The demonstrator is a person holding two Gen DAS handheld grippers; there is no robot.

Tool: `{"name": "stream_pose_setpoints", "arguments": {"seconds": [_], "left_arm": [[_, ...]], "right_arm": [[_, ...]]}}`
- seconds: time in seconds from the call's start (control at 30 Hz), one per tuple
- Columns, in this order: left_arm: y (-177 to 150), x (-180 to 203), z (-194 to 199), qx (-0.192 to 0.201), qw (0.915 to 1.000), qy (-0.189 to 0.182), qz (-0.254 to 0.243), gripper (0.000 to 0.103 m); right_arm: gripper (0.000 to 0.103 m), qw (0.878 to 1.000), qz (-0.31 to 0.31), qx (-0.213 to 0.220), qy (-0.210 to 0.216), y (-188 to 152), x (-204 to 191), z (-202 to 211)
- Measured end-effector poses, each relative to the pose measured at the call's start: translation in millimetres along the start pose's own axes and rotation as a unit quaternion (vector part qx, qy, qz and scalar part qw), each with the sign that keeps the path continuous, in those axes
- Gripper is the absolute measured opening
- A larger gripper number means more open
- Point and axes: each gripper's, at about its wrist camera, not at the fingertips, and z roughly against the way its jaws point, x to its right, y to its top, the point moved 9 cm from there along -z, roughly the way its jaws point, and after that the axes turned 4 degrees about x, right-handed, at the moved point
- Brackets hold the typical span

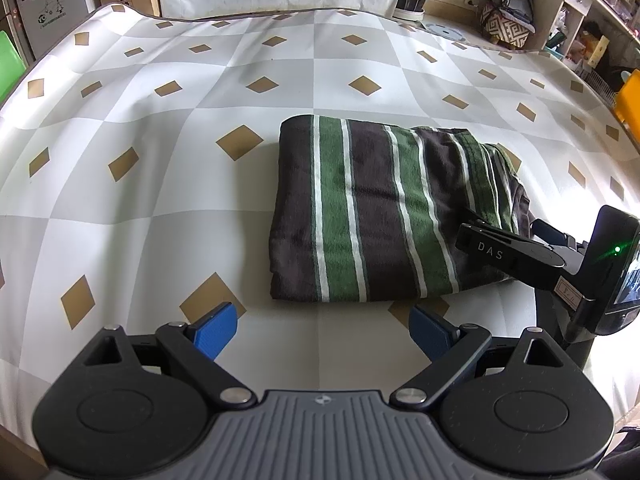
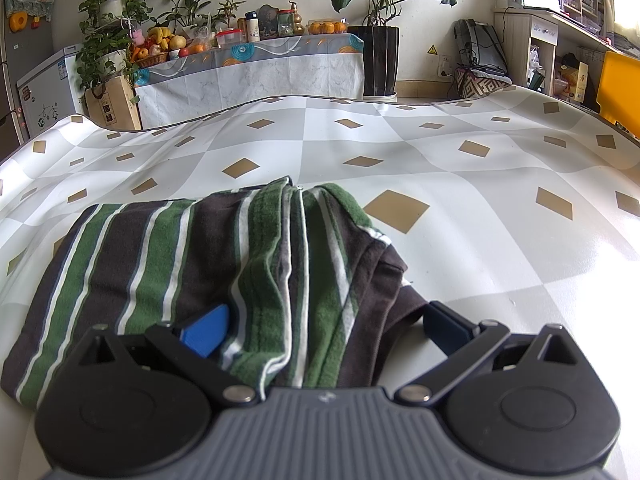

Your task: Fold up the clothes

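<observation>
A: Which step is this?
B: Looks like the last tidy-up. The shirt (image 1: 376, 208) lies folded on the table (image 1: 160, 184), but its right end is bunched

A: And the grippers?
B: The left gripper (image 1: 323, 332) hangs open just short of the near edge, holding nothing. The right gripper (image 2: 326, 326) is spread wide too, straddling the bunched end, cloth between the pads (image 2: 206, 334) but not pinched

A: Next?
B: I'd guess close on that bunch and tuck it flat

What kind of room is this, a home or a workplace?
Most likely a home living room: a side table with a fruit basket and jars, potted plants, and a striped garment on a table with a checked cover.
</observation>
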Motion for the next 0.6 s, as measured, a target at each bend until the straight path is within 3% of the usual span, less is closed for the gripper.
{"name": "stream_pose_setpoints", "arguments": {"seconds": [0.6], "left_arm": [[1.0, 2.8, 2.4, -0.001, 0.9998, -0.017, 0.010, 0.093]], "right_arm": [[0.103, 1.000, 0.000, 0.000, 0.000, 0.0, 0.1, 0.0]]}}
